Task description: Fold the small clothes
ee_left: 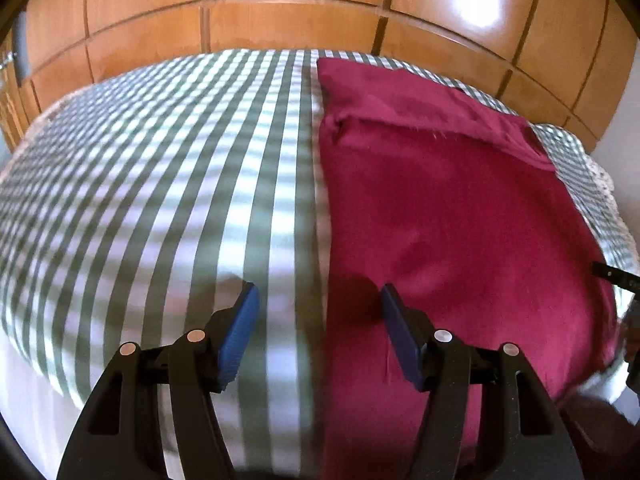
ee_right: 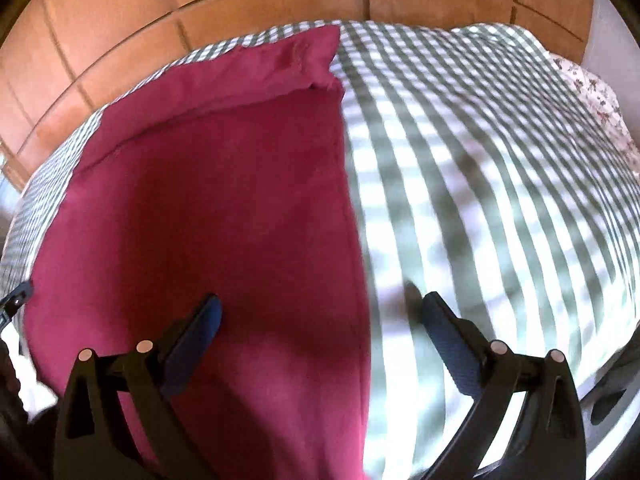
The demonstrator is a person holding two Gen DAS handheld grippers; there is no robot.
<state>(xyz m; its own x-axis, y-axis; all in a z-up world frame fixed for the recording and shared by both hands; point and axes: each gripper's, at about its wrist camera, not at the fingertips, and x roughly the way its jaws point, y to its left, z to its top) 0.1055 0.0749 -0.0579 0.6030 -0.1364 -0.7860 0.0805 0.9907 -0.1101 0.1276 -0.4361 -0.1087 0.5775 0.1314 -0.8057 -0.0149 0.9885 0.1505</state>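
I have one dark red cloth (ee_left: 460,216) lying flat on the green-and-white checked bedspread (ee_left: 160,168), with its far end already turned over on itself, and I am bringing both tools down at its near end. My left gripper (ee_left: 318,320) hangs with its jaws apart and nothing between them, straddling the cloth's left edge: one pad over the checks, the other over the red. My right gripper (ee_right: 320,324) is likewise spread and empty, astride the right edge. To do this grab well, I think each gripper should settle right on its near corner, pinch only the red fabric and not the bedspread beneath, then lift both sides evenly so the fold stays square. By my count: one cloth, one bedspread, two grippers, a wooden panelled wardrobe (ee_left: 280,8) behind, and one flowered pillow (ee_right: 592,88) at the far right.
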